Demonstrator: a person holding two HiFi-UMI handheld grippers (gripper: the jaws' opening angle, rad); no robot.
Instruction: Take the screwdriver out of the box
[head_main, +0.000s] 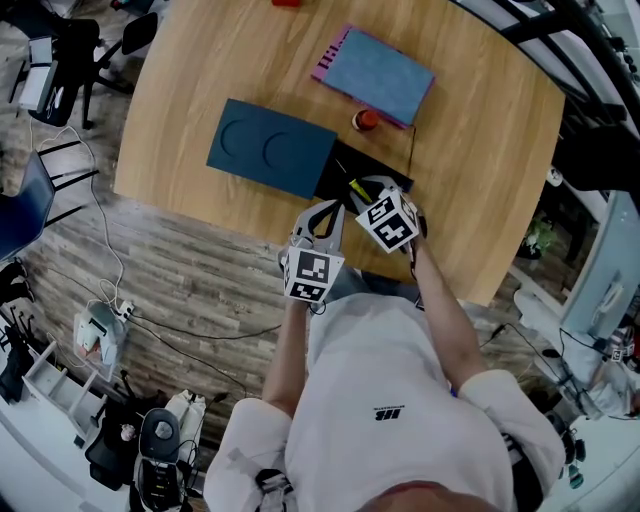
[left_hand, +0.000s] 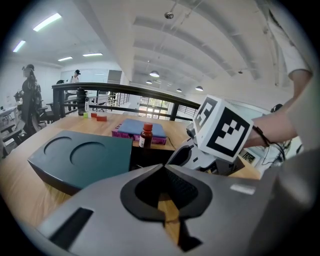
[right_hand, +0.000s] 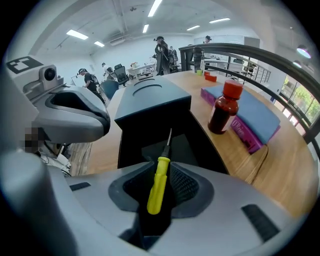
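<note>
Right hand-held gripper (right_hand: 161, 166) is clamped on the yellow handle of the screwdriver (right_hand: 157, 189). The handle sits squeezed between the two dark pads, and the thin metal shaft sticks out forward over the inside of the open black box (right_hand: 150, 142). Can't really tell how far above the box bottom it is.

Left hand-held gripper (left_hand: 161, 172) has its jaws together with nothing in them; you just see a sliver of wood through the gap. It sits just beside the right one at the near edge of the worktop (head_main: 480, 170), on the person's side of the box.

The dark teal lid (head_main: 270, 148) with two round dents lies flat on the left, touching the box. Past the box there's a small brown bottle with a red cap (right_hand: 225, 107) standing upright, and right behind that is a blue book with pink edges (right_hand: 257, 117).
</note>
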